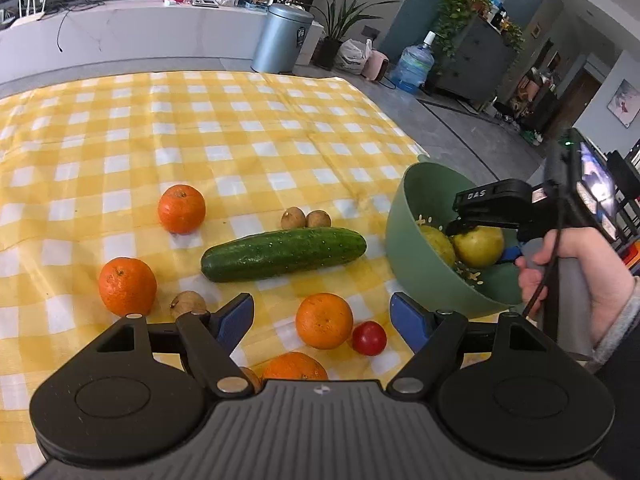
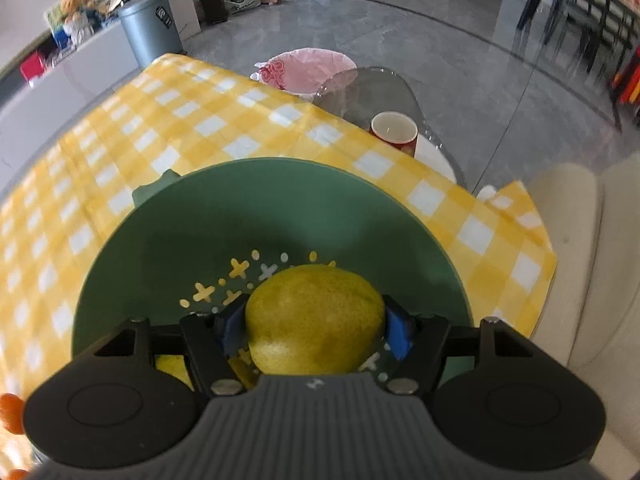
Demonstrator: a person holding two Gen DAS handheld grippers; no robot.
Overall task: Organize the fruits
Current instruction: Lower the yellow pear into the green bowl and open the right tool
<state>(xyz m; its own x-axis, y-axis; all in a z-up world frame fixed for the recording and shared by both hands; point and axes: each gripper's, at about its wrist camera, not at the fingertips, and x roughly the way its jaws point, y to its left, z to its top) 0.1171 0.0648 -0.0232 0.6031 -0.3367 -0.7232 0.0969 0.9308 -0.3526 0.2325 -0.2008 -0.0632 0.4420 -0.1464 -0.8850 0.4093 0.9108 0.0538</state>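
Down inside the green bowl (image 2: 160, 240), a yellow-green pear (image 2: 316, 320) sits clamped between the right gripper (image 2: 316, 330) pads, with a 2nd pear (image 1: 438, 246) right beside it. Left gripper (image 1: 322, 320) hangs wide open, grabbing nothing, over an orange (image 1: 324, 320) and cherry tomato (image 1: 369, 338) near the cucumber (image 1: 284, 254).

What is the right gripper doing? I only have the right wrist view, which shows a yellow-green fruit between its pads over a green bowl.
Observer: The left gripper is open, above an orange on the checked cloth.
Operator: Anything else in the bowl?
Observer: A second yellow-green fruit lies in the green bowl, beside the held one.
Operator: What's left outside?
Observer: A cucumber, a small red fruit and more oranges.
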